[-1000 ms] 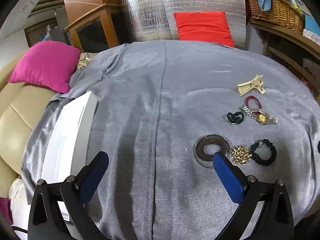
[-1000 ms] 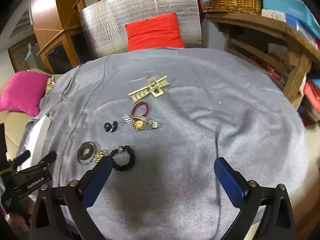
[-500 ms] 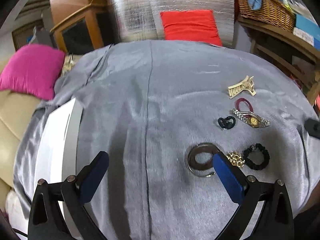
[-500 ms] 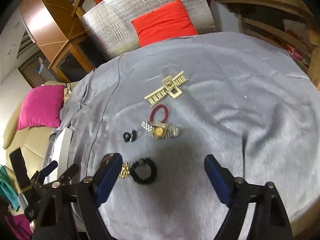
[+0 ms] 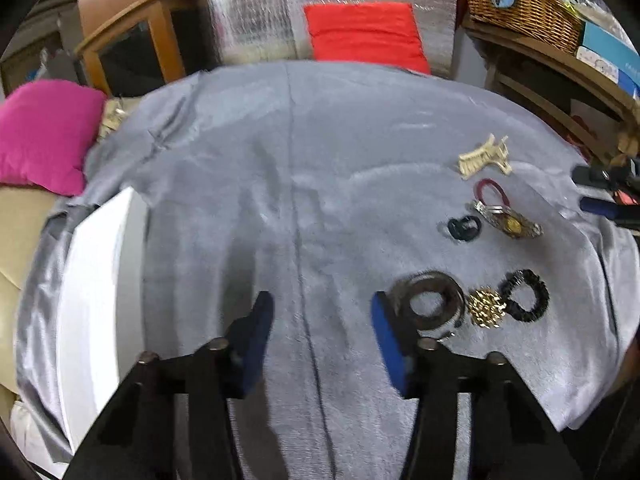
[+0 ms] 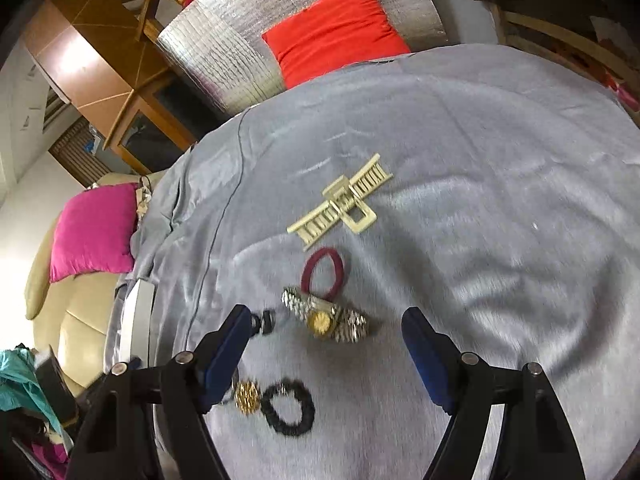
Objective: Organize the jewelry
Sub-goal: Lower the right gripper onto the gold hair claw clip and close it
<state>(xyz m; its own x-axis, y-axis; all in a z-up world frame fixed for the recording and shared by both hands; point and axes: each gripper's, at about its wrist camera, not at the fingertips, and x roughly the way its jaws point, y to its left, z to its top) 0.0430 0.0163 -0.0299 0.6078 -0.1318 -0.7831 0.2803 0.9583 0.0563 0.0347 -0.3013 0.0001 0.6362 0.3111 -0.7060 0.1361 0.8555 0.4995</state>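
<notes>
Jewelry lies on a grey cloth (image 5: pixel 320 160). In the left wrist view a dark bangle (image 5: pixel 434 300), a gold brooch (image 5: pixel 486 307) and a black scrunchie (image 5: pixel 524 296) sit in a row. Behind them are a small black clip (image 5: pixel 464 228), a gold-faced watch (image 5: pixel 510 224), a maroon hair tie (image 5: pixel 492 194) and a cream claw clip (image 5: pixel 484 158). My left gripper (image 5: pixel 322 304) is closing over bare cloth, its right finger just left of the bangle. My right gripper (image 6: pixel 326 311) stands wide open, with the watch (image 6: pixel 348 322) lying just beyond its tips, untouched.
A white flat box (image 5: pixel 96 280) lies at the cloth's left edge beside a beige sofa and a pink cushion (image 5: pixel 44 136). A red cushion (image 5: pixel 364 36) leans on silver foil at the back. Wooden shelves with a wicker basket (image 5: pixel 524 4) stand at the right.
The left jaws have narrowed to about half their width. The right gripper has moved forward over the jewelry, rolled a little, and its jaws have narrowed slightly; the watch now lies between its tips.
</notes>
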